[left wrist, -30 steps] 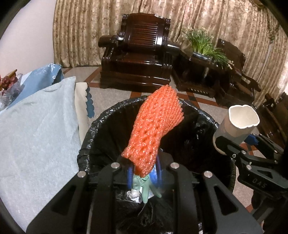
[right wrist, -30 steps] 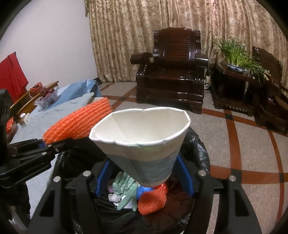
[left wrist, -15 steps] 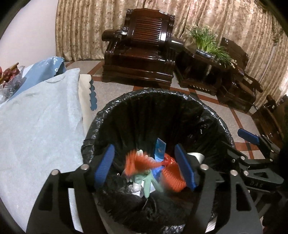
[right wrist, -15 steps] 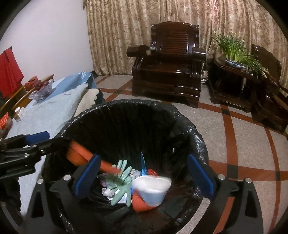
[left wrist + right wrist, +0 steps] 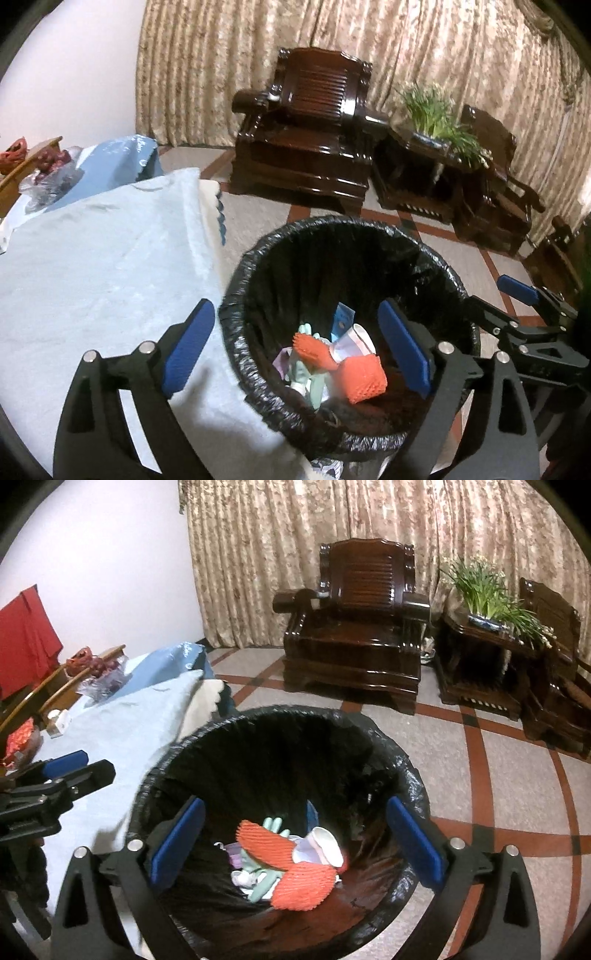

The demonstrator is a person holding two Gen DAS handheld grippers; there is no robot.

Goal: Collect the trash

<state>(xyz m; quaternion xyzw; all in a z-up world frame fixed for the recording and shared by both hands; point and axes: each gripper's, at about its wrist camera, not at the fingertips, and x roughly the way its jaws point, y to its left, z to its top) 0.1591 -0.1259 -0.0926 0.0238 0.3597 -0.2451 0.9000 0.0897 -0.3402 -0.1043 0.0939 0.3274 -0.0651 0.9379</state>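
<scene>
A bin lined with a black bag (image 5: 332, 221) (image 5: 280, 710) stands beside the table. Inside lie two orange foam nets (image 5: 364, 380) (image 5: 303, 886), a crushed white paper cup (image 5: 325, 843) (image 5: 354, 339), a pale green glove (image 5: 314, 384) and other scraps. My left gripper (image 5: 295, 314) hangs over the bin's left rim, its jaws opening with nothing between the blue pads. My right gripper (image 5: 295, 805) stands open and empty above the bin's middle. Each gripper also shows in the other's view: the right one's blue finger (image 5: 517, 291), the left one's finger (image 5: 66, 762).
A table under a light blue cloth (image 5: 92, 277) touches the bin's left side, with a bag of fruit (image 5: 99, 672) at its far end. A dark wooden armchair (image 5: 306, 140) and a side table with a green plant (image 5: 436, 114) stand beyond on the tiled floor.
The left gripper let go of the orange net and the right gripper let go of the paper cup. Both dropped into the bin. Both grippers opened wide and drew up a little.
</scene>
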